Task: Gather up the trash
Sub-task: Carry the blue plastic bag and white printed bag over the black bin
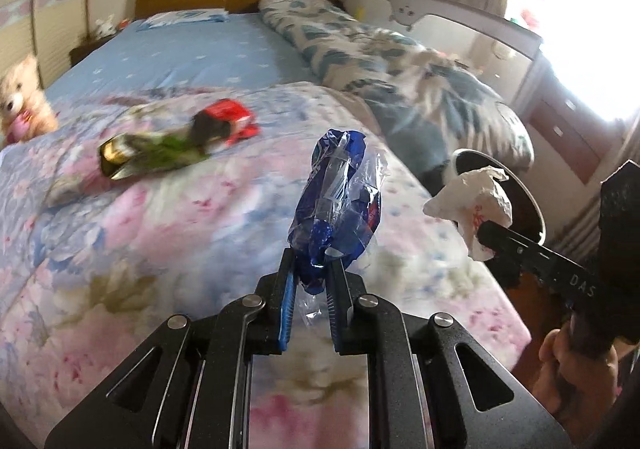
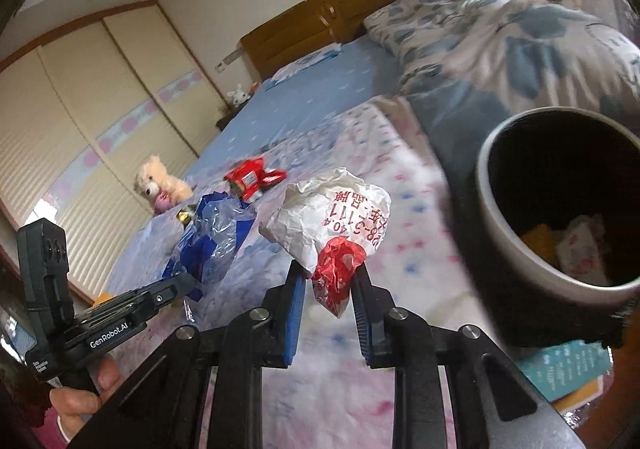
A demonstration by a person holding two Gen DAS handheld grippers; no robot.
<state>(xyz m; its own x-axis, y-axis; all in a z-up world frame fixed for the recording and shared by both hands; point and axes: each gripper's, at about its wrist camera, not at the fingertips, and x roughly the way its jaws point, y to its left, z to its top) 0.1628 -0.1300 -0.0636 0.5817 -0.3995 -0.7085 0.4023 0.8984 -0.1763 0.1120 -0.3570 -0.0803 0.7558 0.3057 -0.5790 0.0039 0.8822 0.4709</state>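
My left gripper (image 1: 311, 263) is shut on a blue and clear plastic wrapper (image 1: 338, 197), lifted above the flowered quilt; the same wrapper (image 2: 216, 241) shows in the right wrist view. My right gripper (image 2: 330, 273) is shut on a crumpled white and red paper wrapper (image 2: 332, 217), also seen at the right of the left wrist view as the white wrapper (image 1: 474, 205). A dark round bin (image 2: 560, 217) with some trash inside stands just right of it. On the quilt farther back lie a red packet (image 1: 228, 121) and a green and gold wrapper (image 1: 148, 155).
A bed with a pink and blue flowered quilt (image 1: 140, 249) fills the view. A rolled blue-leaf duvet (image 1: 400, 69) lies along its right side. A teddy bear (image 2: 160, 185) sits at the far left. A teal book (image 2: 568, 373) lies below the bin. A hand (image 1: 572, 373) holds the right gripper.
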